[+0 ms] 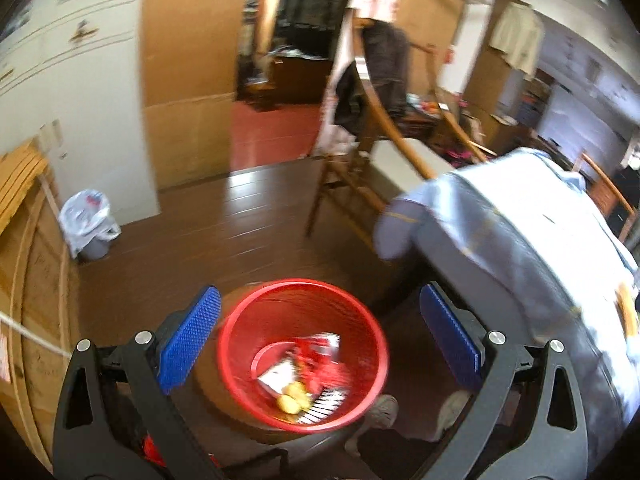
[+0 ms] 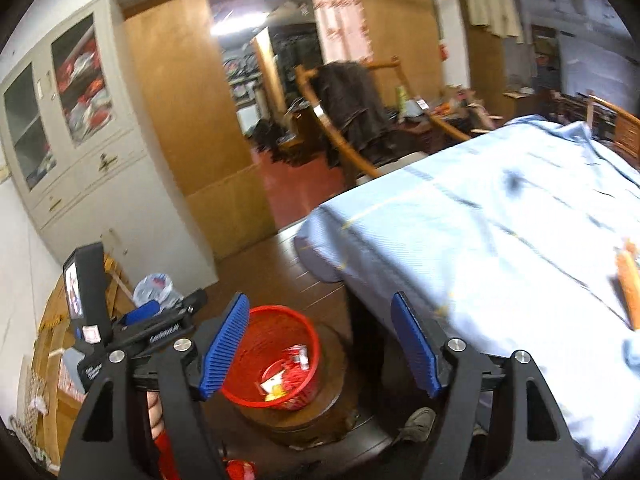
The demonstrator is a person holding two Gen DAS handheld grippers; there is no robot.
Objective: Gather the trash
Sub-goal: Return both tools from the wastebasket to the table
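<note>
Trash [image 1: 304, 376] lying at the bottom of a red mesh basket [image 1: 240, 364] — red and white wrappers, a white card, two small yellow lumps, a dark striped piece. Print on the wrappers too blurred to read. Basket standing on a round dark wooden stand [image 2: 332, 404], on the brown plank floor [image 1: 224, 220], just beside the corner of the tabletop [image 2: 480, 216] draped in pale blue cloth.

Left gripper [image 1: 320, 348] open wide, blue ribbed pads [image 1: 188, 344] well apart, nothing between them, hovering above the basket. Right gripper [image 2: 320, 348] likewise spread open and empty, basket seen partly behind its left pad. Left gripper's body also visible in the right wrist view, carrying a small lit screen [image 2: 74, 288] and a white label with lettering too small to make out.

Orange object [image 2: 628, 284] on the cloth, cut off at the frame edge, identity unclear. Grey bin lined with a white plastic bag [image 1: 90, 220] by the cabinet [image 2: 80, 152]; red marks on the bag illegible. Red hanging banner [image 2: 340, 16] by the doorway — characters not readable. Wooden chair [image 1: 360, 168] with dark clothing over its back. Shoe [image 2: 418, 420] partly hidden under the tabletop edge.
</note>
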